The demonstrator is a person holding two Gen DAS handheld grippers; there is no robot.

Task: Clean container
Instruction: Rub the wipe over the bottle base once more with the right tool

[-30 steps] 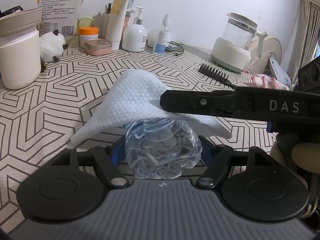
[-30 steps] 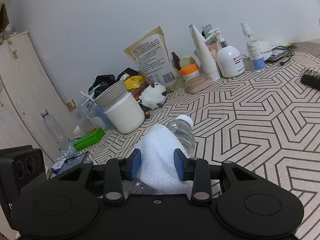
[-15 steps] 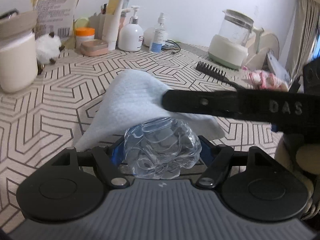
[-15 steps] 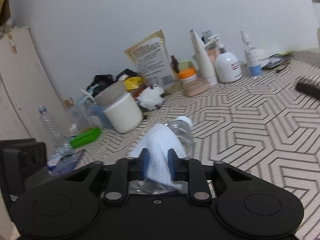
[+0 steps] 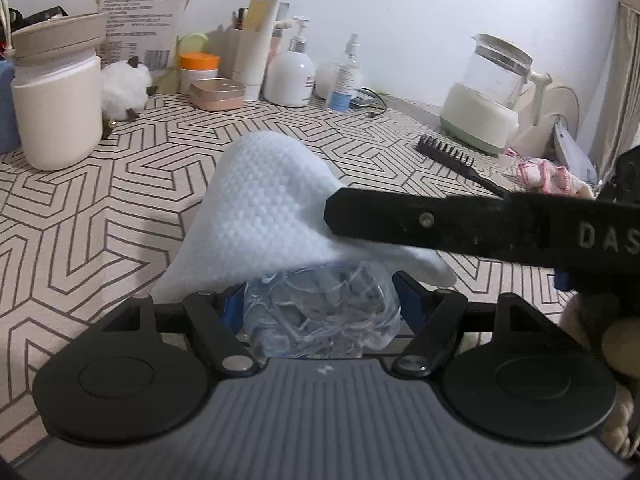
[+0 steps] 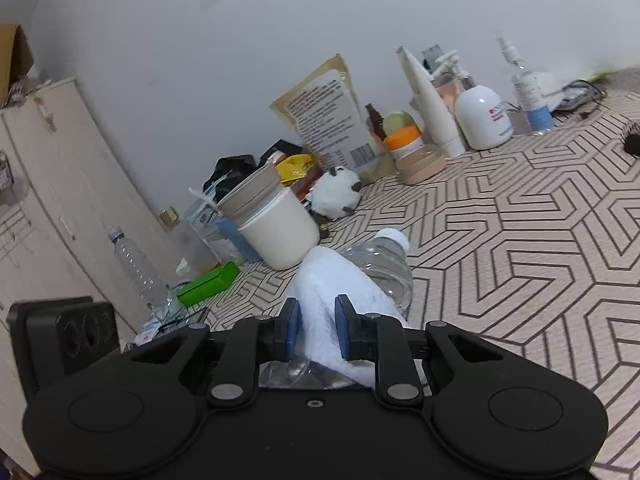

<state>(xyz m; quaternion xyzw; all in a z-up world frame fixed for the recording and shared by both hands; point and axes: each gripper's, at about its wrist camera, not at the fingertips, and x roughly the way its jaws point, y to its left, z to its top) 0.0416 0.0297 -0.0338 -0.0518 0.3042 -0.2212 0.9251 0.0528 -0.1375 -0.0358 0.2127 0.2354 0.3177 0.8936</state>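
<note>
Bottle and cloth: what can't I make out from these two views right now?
- Bottle neck and cap: left wrist view, covered by the cloth.
- Bottle base: right wrist view, behind the right gripper body.
- Where cloth touches bottle: hidden under the cloth in both views.
- Left gripper fingers: left view, mostly behind bottle.
- Dirt on bottle: too blurred to tell.

I see the surface [image 5: 120, 184] in its geometric-line cover carrying a cream canister [image 5: 56, 116], a pink tin [image 5: 218, 94], a pump bottle [image 5: 290, 76], a black comb [image 5: 452, 160] and a kettle [image 5: 488, 96].
</note>
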